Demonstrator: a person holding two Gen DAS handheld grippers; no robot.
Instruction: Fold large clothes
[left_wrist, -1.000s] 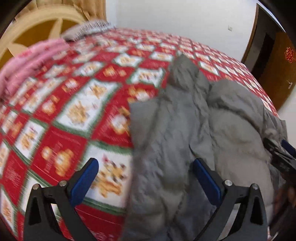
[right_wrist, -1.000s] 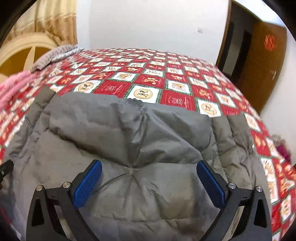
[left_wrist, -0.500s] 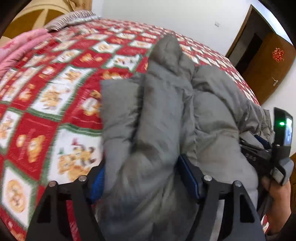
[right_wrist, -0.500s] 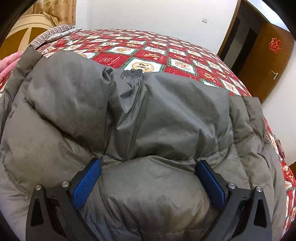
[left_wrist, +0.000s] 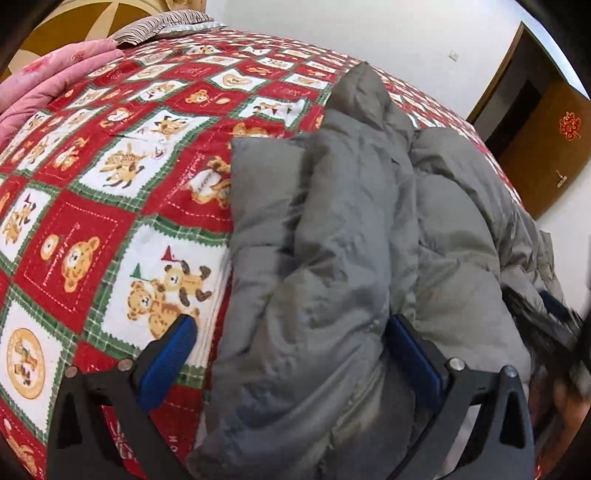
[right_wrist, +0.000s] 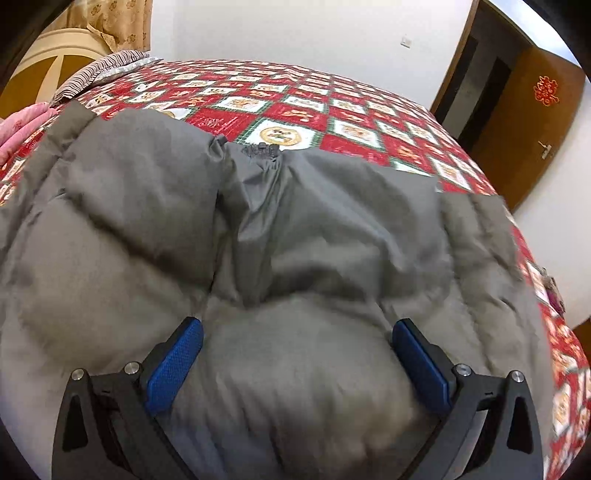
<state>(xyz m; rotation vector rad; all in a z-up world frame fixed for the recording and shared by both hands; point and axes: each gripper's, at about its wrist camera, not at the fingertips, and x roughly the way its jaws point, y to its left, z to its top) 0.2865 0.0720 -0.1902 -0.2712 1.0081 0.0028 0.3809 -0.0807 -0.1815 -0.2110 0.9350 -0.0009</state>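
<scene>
A grey puffer jacket (left_wrist: 354, 236) lies bunched on a bed with a red, white and green bear-print quilt (left_wrist: 110, 192). My left gripper (left_wrist: 291, 354) is open, its blue pads straddling the jacket's near left edge, one pad over the quilt. The jacket fills the right wrist view (right_wrist: 258, 229), with a sleeve or collar folded across its top. My right gripper (right_wrist: 295, 354) is open, its blue pads either side of a puffy bulge of the jacket. The right gripper also shows blurred at the right edge of the left wrist view (left_wrist: 546, 321).
A pink blanket (left_wrist: 51, 81) and a striped pillow (left_wrist: 162, 22) lie at the bed's head by a wooden headboard (right_wrist: 44, 62). A brown door (right_wrist: 528, 110) stands open at the right. Quilt lies bare beyond the jacket (right_wrist: 332, 99).
My left gripper, which half a second ago pinched the jacket edge, has opened wide. The right gripper has pushed lower into the jacket and stayed open.
</scene>
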